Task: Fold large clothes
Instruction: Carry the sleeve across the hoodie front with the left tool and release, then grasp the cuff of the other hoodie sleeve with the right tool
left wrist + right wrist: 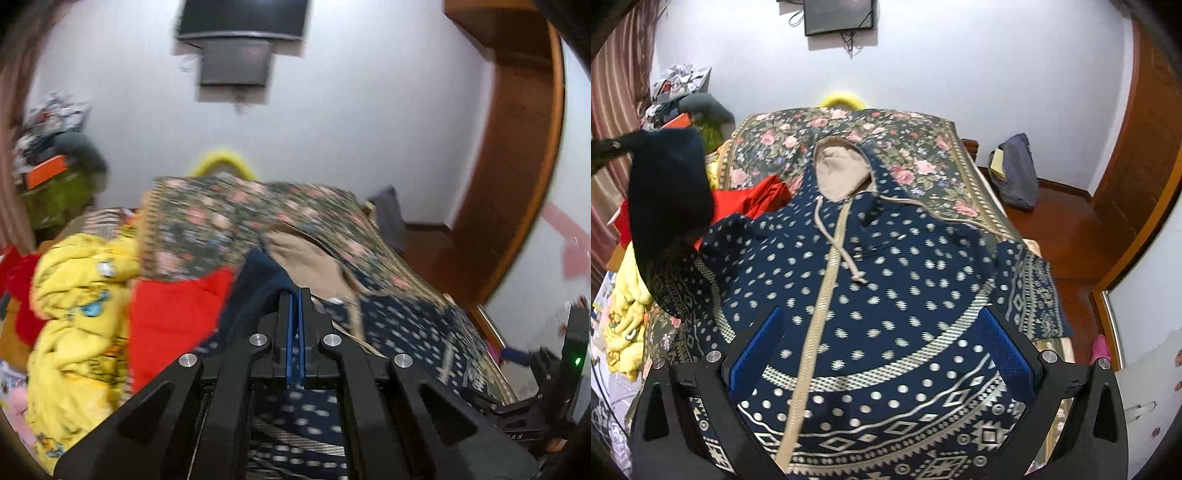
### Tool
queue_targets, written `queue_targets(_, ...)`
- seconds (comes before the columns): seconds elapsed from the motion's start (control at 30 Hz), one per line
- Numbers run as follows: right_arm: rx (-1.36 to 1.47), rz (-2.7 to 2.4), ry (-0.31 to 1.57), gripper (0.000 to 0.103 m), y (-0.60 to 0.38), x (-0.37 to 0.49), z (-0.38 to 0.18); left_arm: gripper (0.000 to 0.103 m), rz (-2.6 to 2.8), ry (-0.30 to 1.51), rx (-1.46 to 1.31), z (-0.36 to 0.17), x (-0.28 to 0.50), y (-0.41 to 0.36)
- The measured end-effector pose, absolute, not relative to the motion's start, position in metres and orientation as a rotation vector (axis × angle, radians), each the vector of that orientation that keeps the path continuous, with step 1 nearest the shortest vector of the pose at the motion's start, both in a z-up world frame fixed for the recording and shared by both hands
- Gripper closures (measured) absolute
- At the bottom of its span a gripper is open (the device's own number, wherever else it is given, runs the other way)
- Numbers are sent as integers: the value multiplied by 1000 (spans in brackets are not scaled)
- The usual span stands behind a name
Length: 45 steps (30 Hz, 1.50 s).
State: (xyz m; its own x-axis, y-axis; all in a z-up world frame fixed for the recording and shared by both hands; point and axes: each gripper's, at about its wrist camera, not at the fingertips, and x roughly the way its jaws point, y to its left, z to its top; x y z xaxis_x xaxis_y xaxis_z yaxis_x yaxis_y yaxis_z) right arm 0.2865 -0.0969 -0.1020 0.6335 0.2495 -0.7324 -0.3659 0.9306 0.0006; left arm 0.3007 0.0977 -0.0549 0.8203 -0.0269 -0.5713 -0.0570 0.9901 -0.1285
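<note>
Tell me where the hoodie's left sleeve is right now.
In the right wrist view the sleeve hangs lifted at the picture's left edge, beside the red garment, pinched in the shut left gripper above the hoodie on the floral cover.

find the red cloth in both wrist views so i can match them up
Left wrist: the red cloth sits left of centre, between the yellow blanket and the shut left gripper.
Right wrist: the red cloth lies at upper left, beside the hoodie and its hood.
Shared landmark: the dark screen on the wall, at the top of both.
</note>
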Motion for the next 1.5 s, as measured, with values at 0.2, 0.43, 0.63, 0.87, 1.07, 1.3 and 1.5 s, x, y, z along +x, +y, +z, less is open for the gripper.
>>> queue_targets(0.2, -132, 328, 801, 0, -121, 287, -101, 102, -111, 733, -55, -97, 323, 25)
queue_targets(0.43, -120, 297, 800, 0, -143, 287, -102, 102, -228, 925, 26, -154, 334, -34)
queue_targets(0.63, -124, 293, 812, 0, -149, 285, -104, 99, -233, 964, 77, -158, 317, -32)
queue_targets(0.87, -159, 352, 801, 0, -127, 280, -97, 54, -111, 922, 11, -138, 297, 37)
queue_targets(1.07, -252, 446, 790, 0, -80, 274, -95, 51, 39, 909, -16, -137, 273, 111)
queue_targets(1.3, -402, 566, 843, 0, -12, 273, -119, 50, 155, 977, -67, -170, 245, 173)
queue_targets(1.5, -528, 634, 916, 1, 47, 281, -157, 50, 163, 1046, -112, -204, 221, 194)
